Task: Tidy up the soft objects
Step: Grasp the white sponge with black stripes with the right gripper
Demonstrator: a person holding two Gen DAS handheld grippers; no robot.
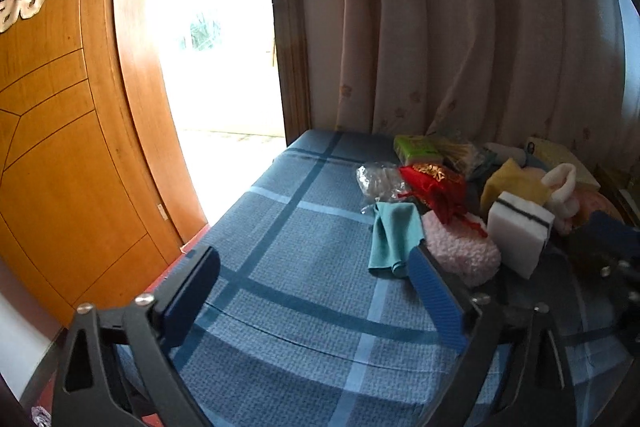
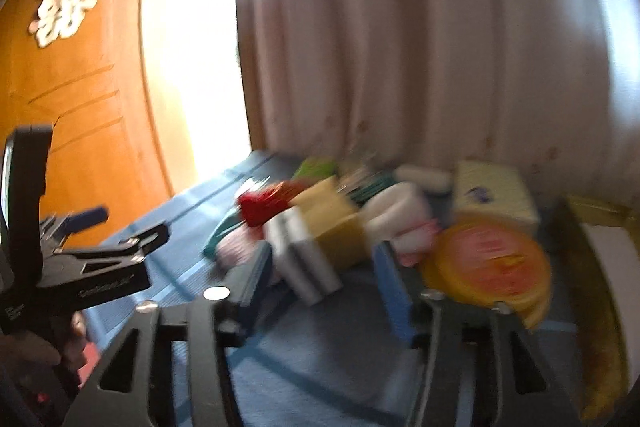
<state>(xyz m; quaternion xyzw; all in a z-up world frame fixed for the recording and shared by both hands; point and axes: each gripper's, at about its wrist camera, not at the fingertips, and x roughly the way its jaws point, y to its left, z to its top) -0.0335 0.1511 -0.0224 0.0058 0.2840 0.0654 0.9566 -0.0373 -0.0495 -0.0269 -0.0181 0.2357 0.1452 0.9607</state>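
A: The soft things sit heaped at the far right corner of the blue checked worktop (image 1: 304, 227), against the pale curtain (image 1: 460, 27). The left gripper (image 1: 316, 291) hangs over bare cloth with its jaws wide and nothing between them; the pile lies ahead and to its right.

B: And the right gripper (image 2: 324, 291)?

A: Its jaws stand at a middling gap, pointed straight into the heap. The white rectangular sponge with grey stripes (image 2: 304, 255) lies just beyond the left finger, its long axis running towards the near edge, roughly in line with the jaws. So the right hand is the nearer one, and that sponge looks the likely pick. Whether a pad touches it, the blur hides.

B: Anything else unclear?

A: The fluffy pink cloth (image 1: 460, 251) and folded teal cloth (image 1: 394, 239) are sharp in the left view, smeared in the right. The round orange and yellow disc (image 2: 492, 263) is too blurred to name, and the yellow block (image 2: 332, 215) behind the sponge is partly covered
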